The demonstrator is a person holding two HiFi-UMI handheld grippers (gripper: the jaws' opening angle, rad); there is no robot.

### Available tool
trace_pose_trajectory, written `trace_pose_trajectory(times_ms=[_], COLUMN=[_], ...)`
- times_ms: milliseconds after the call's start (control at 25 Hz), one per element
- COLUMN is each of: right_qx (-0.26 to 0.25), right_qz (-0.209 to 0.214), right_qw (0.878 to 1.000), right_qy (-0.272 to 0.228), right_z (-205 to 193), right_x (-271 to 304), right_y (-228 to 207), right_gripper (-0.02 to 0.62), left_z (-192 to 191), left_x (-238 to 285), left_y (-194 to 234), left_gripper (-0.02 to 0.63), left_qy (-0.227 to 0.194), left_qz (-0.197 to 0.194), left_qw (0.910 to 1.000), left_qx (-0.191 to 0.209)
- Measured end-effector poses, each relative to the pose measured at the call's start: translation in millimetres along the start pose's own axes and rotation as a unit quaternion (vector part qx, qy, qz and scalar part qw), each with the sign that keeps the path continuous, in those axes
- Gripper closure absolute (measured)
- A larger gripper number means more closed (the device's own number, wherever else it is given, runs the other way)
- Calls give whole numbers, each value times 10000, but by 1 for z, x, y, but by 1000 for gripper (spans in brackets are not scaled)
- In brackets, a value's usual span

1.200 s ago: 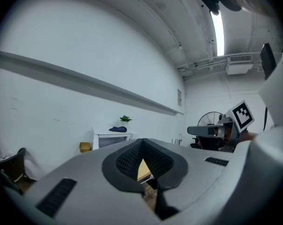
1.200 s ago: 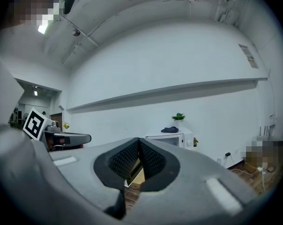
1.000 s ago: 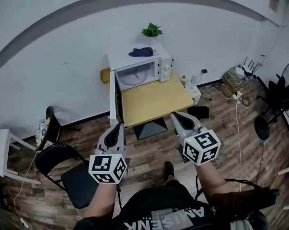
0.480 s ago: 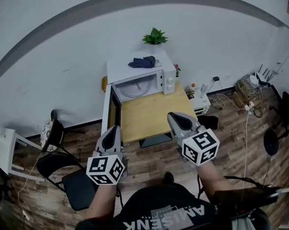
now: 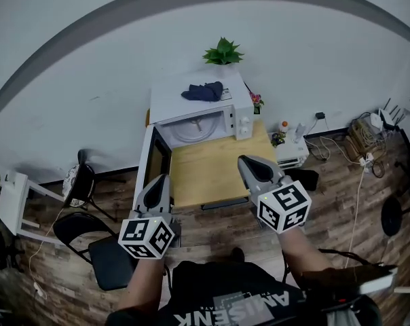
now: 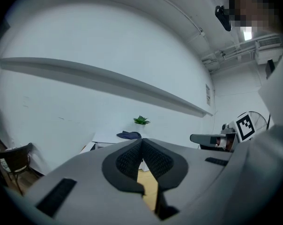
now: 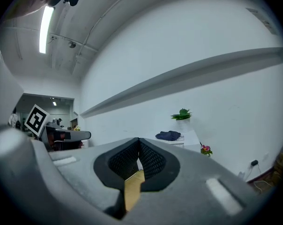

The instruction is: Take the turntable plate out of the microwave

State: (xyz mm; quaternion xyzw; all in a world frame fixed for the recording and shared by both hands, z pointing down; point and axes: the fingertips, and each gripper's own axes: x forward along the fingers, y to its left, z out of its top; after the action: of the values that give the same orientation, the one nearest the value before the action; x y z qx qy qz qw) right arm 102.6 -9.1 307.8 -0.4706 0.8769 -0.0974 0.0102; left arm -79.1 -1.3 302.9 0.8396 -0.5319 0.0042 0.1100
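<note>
A white microwave [image 5: 242,117] stands at the back of a wooden table [image 5: 212,165] against the wall, its door [image 5: 153,163] swung open to the left. Inside the cavity lies the round glass turntable plate [image 5: 193,129]. My left gripper [image 5: 157,182] is shut and empty, short of the table's near left corner beside the door. My right gripper [image 5: 250,164] is shut and empty, over the table's near right edge. In the left gripper view the left gripper [image 6: 142,145] points at the microwave [image 6: 100,139]; in the right gripper view the right gripper [image 7: 138,145] does likewise, its tips meeting.
A dark blue cloth [image 5: 203,91] and a potted plant [image 5: 222,51] sit on top of the microwave. A black chair [image 5: 89,246] stands to my left, another chair [image 5: 79,182] by the wall. A white side table [image 5: 11,202] is at far left. Cables and a power strip [image 5: 358,145] litter the floor right.
Both grippers have come forward toward the table along with me; the microwave and table now sit nearer and larger in the head view. Both grippers stayed shut.
</note>
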Motion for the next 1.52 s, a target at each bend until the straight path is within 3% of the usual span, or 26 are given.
trace_pose_trajectory(times_ms=[360,600,800,1080,1520], right_qx=[169,58,47,52,83], right_qz=[-68,-229,-338,-530,-23], right_qw=[9996,9997,9993,9985,9998], right_qy=[-210,-38,-147,-128,187], right_z=[11,17,26,28,15], right_x=[46,83,118,160,193], right_y=[-19,-22,-21,-27,-70], right_gripper=[589,589,589,589,589], left_z=[14,24,49,46,22], left_x=[52,92,114,148,168], left_y=[25,52,71,91,98], left_gripper=[604,604,604,604,604], left_qy=[-123,-102,-327,-47,212], left_qz=[10,-317,-581,-890,-162], left_qw=[9999,9993,9974,9954,9994], left_qx=[-42,-172,-256,-360,-220])
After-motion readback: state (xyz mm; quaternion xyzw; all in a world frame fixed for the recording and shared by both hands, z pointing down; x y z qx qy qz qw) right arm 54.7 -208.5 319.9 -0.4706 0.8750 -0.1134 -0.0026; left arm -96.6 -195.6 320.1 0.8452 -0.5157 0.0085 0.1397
